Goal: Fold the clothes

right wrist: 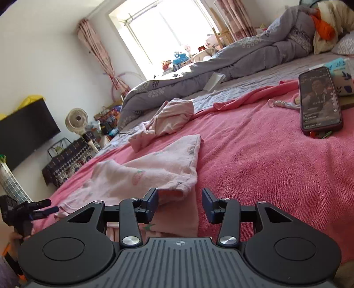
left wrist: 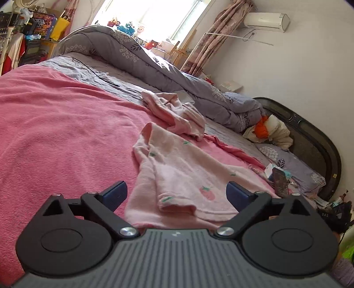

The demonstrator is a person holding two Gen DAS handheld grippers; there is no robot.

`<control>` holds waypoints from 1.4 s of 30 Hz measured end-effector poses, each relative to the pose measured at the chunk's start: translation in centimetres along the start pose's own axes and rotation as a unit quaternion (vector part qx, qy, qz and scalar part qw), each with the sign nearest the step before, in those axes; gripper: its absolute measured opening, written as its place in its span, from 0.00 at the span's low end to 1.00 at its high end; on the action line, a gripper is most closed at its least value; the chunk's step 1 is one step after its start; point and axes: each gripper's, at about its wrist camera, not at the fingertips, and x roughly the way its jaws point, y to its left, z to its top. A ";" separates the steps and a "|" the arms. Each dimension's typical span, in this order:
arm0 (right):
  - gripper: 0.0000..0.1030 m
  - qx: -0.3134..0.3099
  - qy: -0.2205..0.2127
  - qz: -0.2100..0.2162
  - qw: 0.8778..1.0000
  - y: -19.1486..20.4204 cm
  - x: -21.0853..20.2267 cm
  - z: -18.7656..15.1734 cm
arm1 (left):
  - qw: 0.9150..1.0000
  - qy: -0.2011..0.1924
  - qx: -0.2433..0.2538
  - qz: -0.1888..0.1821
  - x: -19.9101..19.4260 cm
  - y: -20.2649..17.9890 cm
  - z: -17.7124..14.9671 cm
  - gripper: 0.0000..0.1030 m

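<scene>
Lying flat on the pink blanket (left wrist: 55, 124) of the bed, the pale pink strawberry-print garment (left wrist: 181, 175) spreads from the left claw (left wrist: 177, 195) toward 12 o'clock, its near hem between the wide-open, empty fingers. The right claw (right wrist: 180, 203), about half open and also empty, sits at the garment's folded corner, cloth stretching toward 10 o'clock. A crumpled pink garment (right wrist: 170, 117) lies beyond; a phone (right wrist: 319, 102) rests at 2 o'clock.

Bedroom, white walls (right wrist: 44, 55); bright window (right wrist: 168, 28) flanked by pink patterned curtains (right wrist: 99, 57), daylight strong. Bed (left wrist: 55, 133) under pink blanket, grey quilt (left wrist: 132, 55) heaped along its far side, dark headboard (left wrist: 309, 141). Air conditioner (left wrist: 266, 21) high on wall; fan (right wrist: 77, 120), black TV (right wrist: 24, 130) and a low table under patterned cloth (right wrist: 66, 159) by the opposite wall.
</scene>
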 end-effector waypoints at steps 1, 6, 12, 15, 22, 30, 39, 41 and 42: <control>0.47 0.011 -0.001 0.005 1.000 -0.2 0.1 0.0 | 1.000 -0.002 -0.018 -0.011 0.3 0.1 0.3 0.94; 0.50 0.060 -0.004 0.028 0.998 -1.0 0.5 -0.1 | 0.994 0.025 -0.092 -0.048 2.8 1.6 1.1 0.94; 0.52 0.070 -0.017 0.027 0.997 -1.2 0.8 0.1 | 0.996 0.053 -0.071 0.002 5.0 0.0 0.5 0.92; 0.53 0.085 -0.023 0.041 0.995 -1.4 1.0 0.4 | 0.995 0.057 -0.058 0.062 5.6 -0.9 0.2 0.40; 0.56 0.103 -0.021 0.058 0.993 -1.0 2.4 1.0 | 0.993 0.073 -0.082 0.030 4.8 -0.4 0.2 0.49; 0.51 0.094 -0.012 0.030 0.995 0.2 3.8 0.9 | 0.997 0.060 -0.024 0.042 5.9 -3.5 0.2 0.06; 0.11 0.055 -0.015 0.016 0.998 1.5 2.0 1.1 | 0.999 -0.032 0.027 -0.024 0.6 -7.1 3.4 0.06; 0.11 0.046 -0.016 0.013 0.999 1.8 1.6 1.1 | 0.999 -0.034 0.033 -0.007 -0.3 -6.5 3.1 0.06; 0.11 0.042 -0.016 0.011 0.999 2.0 1.4 1.2 | 0.999 -0.034 0.036 0.001 -0.8 -6.2 2.9 0.06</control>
